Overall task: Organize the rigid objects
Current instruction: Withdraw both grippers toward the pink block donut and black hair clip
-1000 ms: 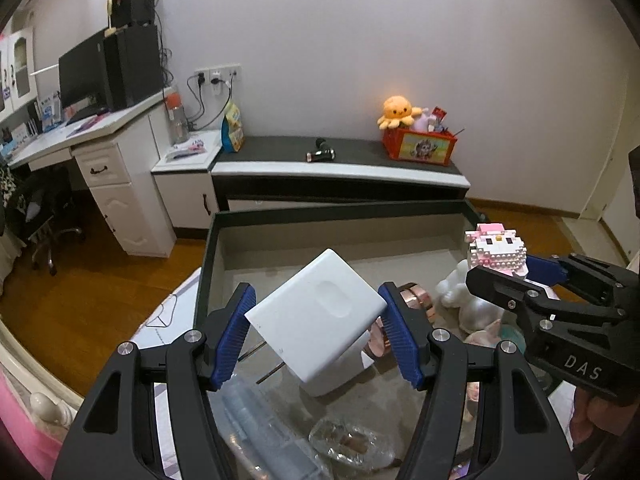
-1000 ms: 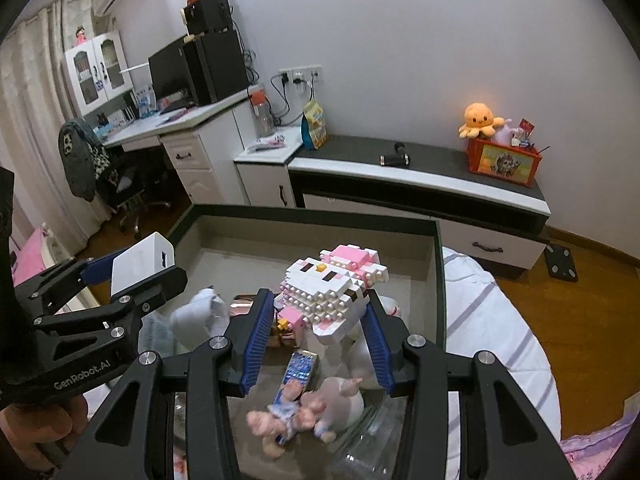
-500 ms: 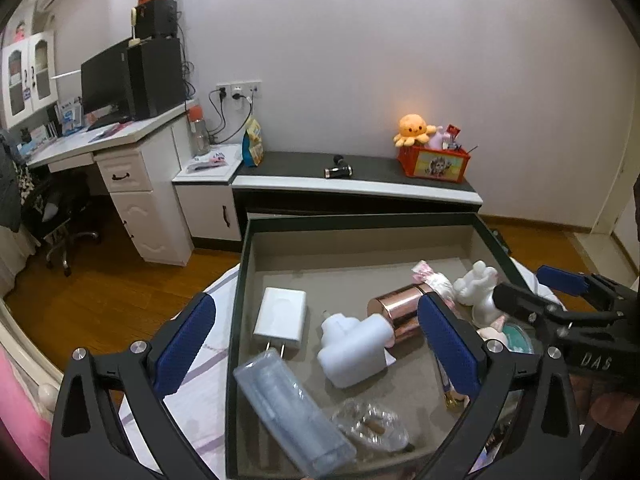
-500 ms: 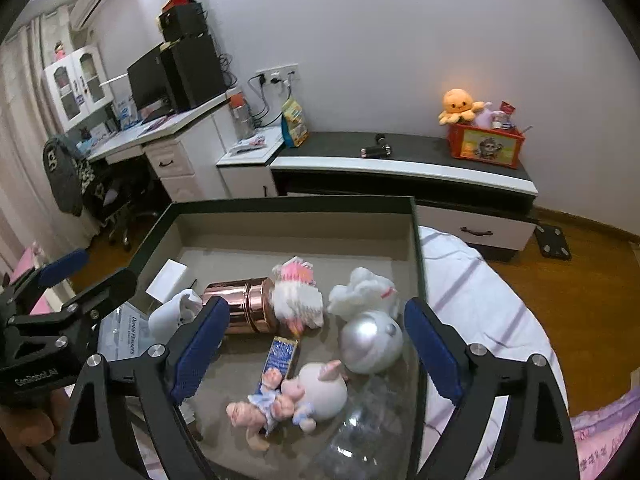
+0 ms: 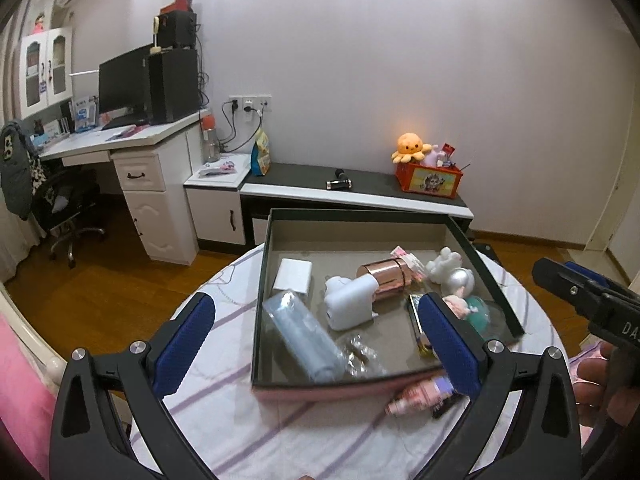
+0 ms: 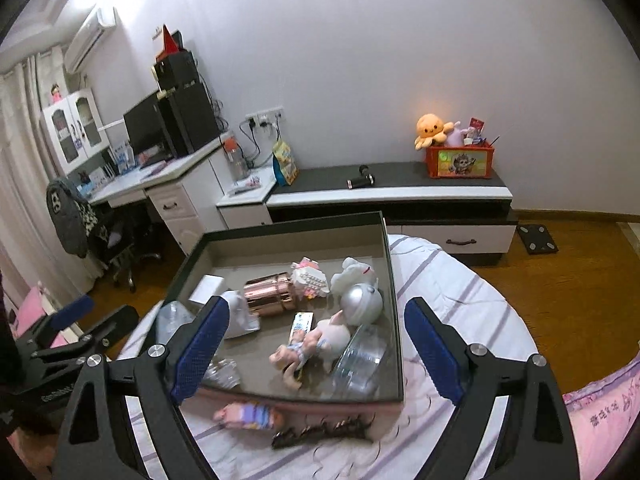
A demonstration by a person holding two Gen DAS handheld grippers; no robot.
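The dark box (image 6: 394,280) on the round table holds a white charger (image 5: 294,276), a shiny copper can (image 6: 272,294), the pink block kitty (image 6: 310,278) and a doll (image 6: 316,342). The left gripper (image 5: 316,340) and right gripper (image 6: 316,344) gape wide, holding nothing; a second ago they carried the charger and kitty.

Left gripper (image 5: 316,344): jaws spread wide, empty. Right gripper (image 6: 316,352): same, wide and empty, at left's 3 o'clock.

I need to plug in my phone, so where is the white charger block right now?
The white charger block lies flat in the box's far-left area in the left wrist view, beside the clear bottle and left of the copper cylinder.
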